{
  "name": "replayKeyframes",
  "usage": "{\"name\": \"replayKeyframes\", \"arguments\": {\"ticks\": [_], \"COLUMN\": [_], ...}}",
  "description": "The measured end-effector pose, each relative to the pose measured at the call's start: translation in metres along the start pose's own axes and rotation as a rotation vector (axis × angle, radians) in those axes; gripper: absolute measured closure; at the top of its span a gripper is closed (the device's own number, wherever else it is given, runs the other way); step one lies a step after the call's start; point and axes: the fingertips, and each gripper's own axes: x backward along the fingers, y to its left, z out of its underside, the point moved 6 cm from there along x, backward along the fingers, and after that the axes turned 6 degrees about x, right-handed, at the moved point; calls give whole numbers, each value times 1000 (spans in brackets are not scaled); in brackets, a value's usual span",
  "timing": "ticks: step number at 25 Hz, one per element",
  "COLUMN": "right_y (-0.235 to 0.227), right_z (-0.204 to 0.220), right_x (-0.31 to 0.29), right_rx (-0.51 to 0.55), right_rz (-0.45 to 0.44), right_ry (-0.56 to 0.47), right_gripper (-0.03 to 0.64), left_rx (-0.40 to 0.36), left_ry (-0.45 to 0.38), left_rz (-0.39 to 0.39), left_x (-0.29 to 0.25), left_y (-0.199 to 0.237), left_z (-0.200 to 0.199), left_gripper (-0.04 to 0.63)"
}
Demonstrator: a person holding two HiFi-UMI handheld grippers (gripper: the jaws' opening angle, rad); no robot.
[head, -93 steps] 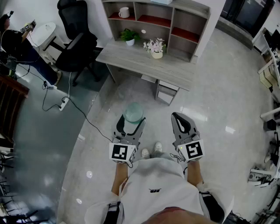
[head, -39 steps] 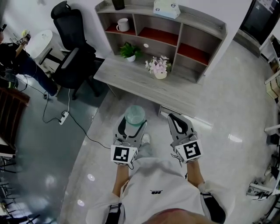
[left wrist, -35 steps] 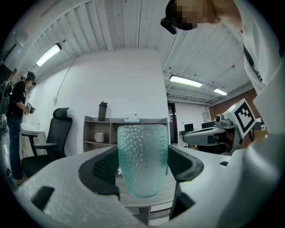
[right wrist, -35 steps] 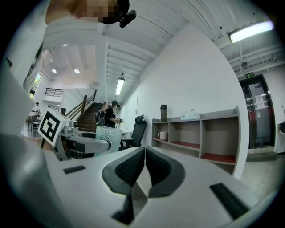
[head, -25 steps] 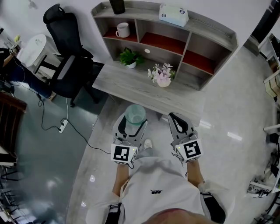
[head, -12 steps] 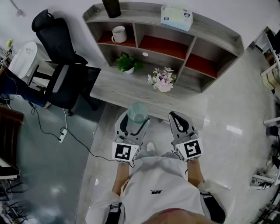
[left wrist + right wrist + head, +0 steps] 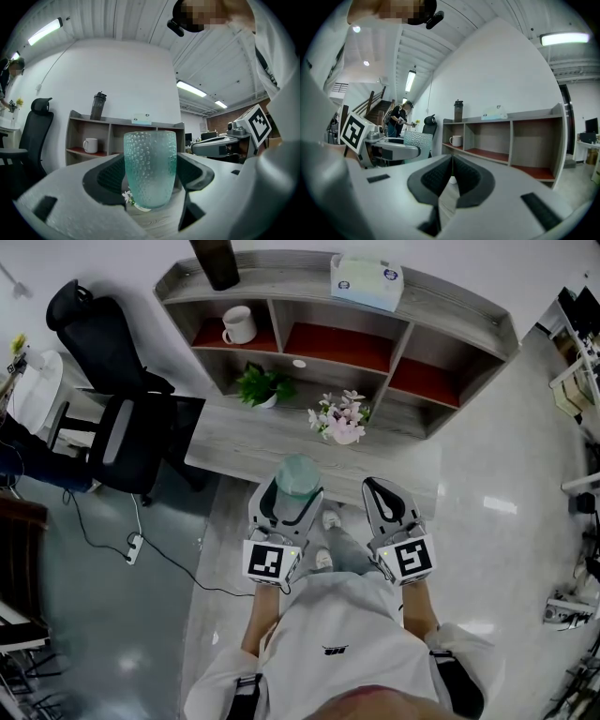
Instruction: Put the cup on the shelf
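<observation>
A pale green dimpled glass cup [image 7: 297,479] [image 7: 150,168] stands upright between the jaws of my left gripper [image 7: 287,502] [image 7: 149,174], which is shut on it, at the near edge of the grey desk [image 7: 253,442]. My right gripper [image 7: 386,507] [image 7: 451,178] is held beside it, jaws shut with nothing between them. The grey shelf unit [image 7: 403,334] [image 7: 108,138] [image 7: 511,136] with red-floored compartments stands at the back of the desk. Its middle and right compartments hold nothing.
On the shelf: a white mug [image 7: 238,325] in the left compartment, a dark bottle [image 7: 216,262] and a tissue box [image 7: 366,281] on top. A green plant [image 7: 259,385] and flower pot [image 7: 341,420] stand on the desk. An office chair [image 7: 117,418] is left, with a cable on the floor.
I have walked up to the desk: shelf and desk have come nearer and now lie just ahead of the grippers. The cup stays held in the left gripper; the right stays shut.
</observation>
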Motion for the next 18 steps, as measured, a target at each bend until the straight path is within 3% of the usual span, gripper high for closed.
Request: {"name": "replayKeyframes", "arguments": {"ticks": [18], "right_y": [-46], "right_z": [6], "right_x": [-83], "right_rx": [-11], "right_rz": [1], "right_ry": [3], "right_gripper": [586], "left_rx": [-14], "left_ry": [-10], "left_rz": [32], "left_x": [-85], "left_y": [49], "left_z": [-8], "left_gripper": [238]}}
